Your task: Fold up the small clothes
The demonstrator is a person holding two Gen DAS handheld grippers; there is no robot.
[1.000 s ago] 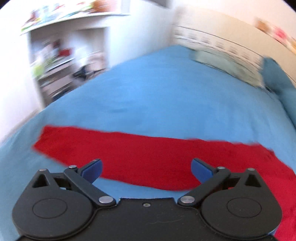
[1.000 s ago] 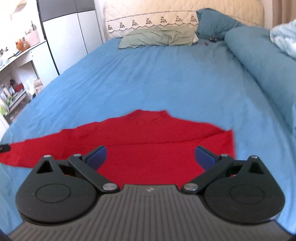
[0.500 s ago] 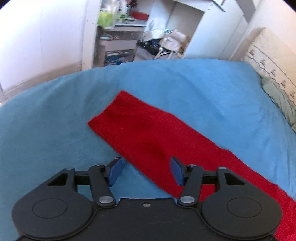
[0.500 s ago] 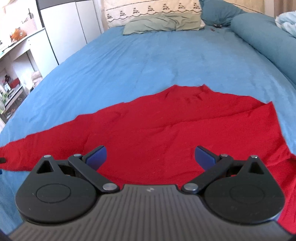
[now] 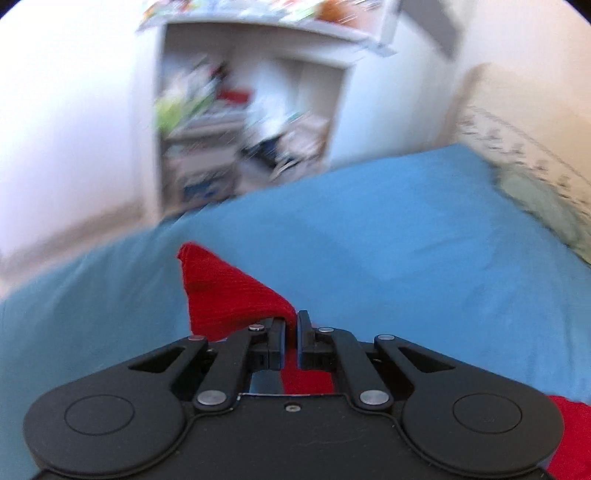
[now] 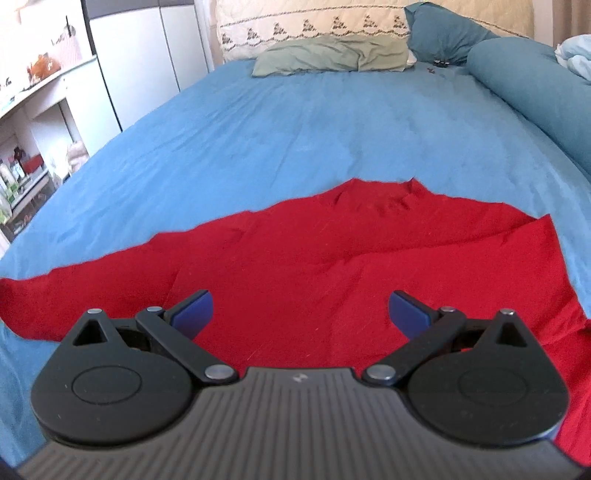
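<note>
A red garment lies spread on the blue bedspread. In the right wrist view its long sleeve runs off to the left. My left gripper is shut on the end of the red sleeve and holds it lifted off the bed; the cloth folds up in front of the jaws. My right gripper is open and empty, low over the garment's body, with its blue fingertips apart.
Pillows and a cream headboard stand at the far end. A rolled blue duvet lies along the right side. White shelves and cupboards stand beyond the bed's left edge.
My left gripper closed on the sleeve end and raised it off the bed, tilting up toward the shelves. My right gripper stayed open and shifted slightly over the garment.
</note>
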